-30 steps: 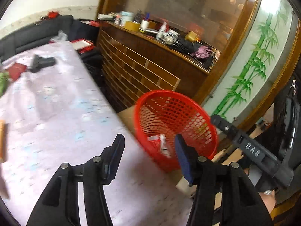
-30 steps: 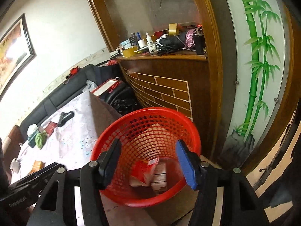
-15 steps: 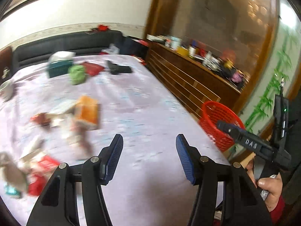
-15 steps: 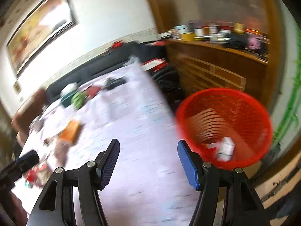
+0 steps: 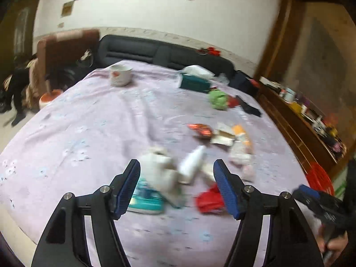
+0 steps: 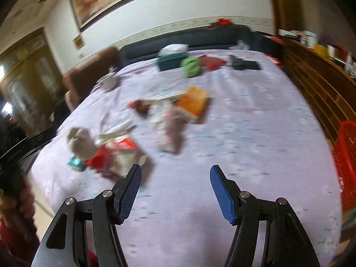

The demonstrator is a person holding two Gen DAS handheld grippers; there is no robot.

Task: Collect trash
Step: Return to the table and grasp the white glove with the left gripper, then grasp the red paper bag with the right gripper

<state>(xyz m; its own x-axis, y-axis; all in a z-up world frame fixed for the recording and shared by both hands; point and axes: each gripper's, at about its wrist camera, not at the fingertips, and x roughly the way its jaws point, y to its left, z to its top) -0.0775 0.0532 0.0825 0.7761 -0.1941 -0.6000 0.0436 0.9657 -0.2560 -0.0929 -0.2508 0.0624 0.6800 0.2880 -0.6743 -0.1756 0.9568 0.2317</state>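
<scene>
Both tools, left (image 5: 176,185) and right (image 6: 175,190), are wide open and empty; it seems the reaching step, next closing on the trash (image 5: 164,175) at lower centre.

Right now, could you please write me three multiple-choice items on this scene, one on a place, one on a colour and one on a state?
1. Where does the red mesh plastic basket stand?
A. On the cloth, among the litter
B. Off the table's right side, by the wooden cabinet
C. On the dark sofa

2. What colour is the crumpled soft lump beside the teal tissue box?
A. Green
B. Yellow
C. Black

3. How does the left gripper stand?
A. Shut on a wrapper
B. Shut on nothing
C. Open, holding nothing

Answers:
1 B, since the right wrist view shows it past the edge of the lilac tablecloth, next to the cabinet.
2 A, since it is bright green in both views.
3 C, since its blue pads stand wide apart, with the litter lying on the cloth beyond them.
</scene>
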